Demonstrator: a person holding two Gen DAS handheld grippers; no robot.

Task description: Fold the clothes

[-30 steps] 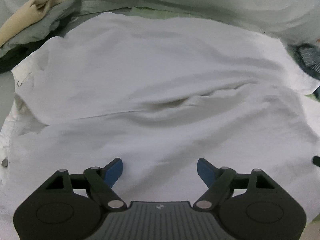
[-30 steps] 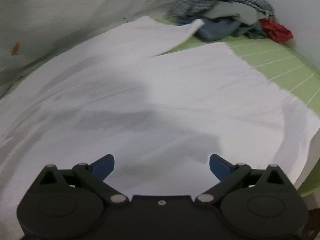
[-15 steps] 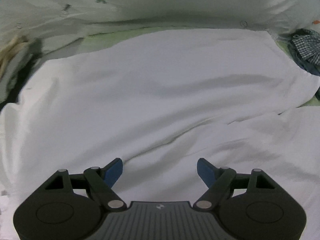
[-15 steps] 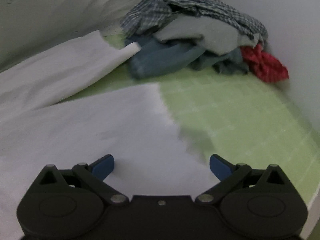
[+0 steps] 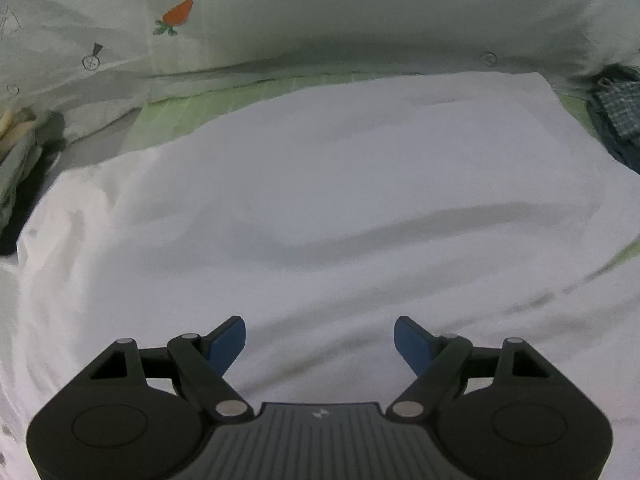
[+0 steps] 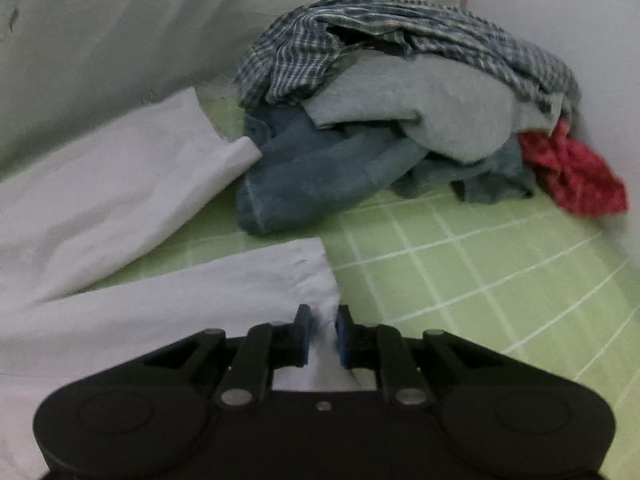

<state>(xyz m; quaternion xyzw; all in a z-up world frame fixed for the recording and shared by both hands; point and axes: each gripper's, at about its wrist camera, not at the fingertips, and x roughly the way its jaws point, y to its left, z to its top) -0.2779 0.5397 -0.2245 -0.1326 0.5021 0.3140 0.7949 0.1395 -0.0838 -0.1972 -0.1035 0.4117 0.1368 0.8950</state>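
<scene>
One white shirt (image 5: pixel 320 208) lies spread flat on a green checked sheet (image 6: pixel 460 264), filling most of the left wrist view. At its far left edge sits a small stack of pale folded cloth (image 5: pixel 16 136). Behind it runs a pale cover printed with a carrot (image 5: pixel 178 14). The left tool (image 5: pixel 320 340) hangs over the shirt, angled steeply down, its two blue pads spread wide with nothing between them.

In the right wrist view, two white sleeves show: one (image 6: pixel 132 184) reaching toward the clothes pile, one (image 6: pixel 224 288) nearer. The right tool (image 6: pixel 322 334), tilted down, has just been closing; its pads are pressed together, pinching the corner of the near sleeve's cuff. Further right lies one pile of four garments: a checked shirt (image 6: pixel 304 48), a grey piece (image 6: pixel 420 112), a blue denim piece (image 6: pixel 312 176) and a red one (image 6: pixel 572 176).
</scene>
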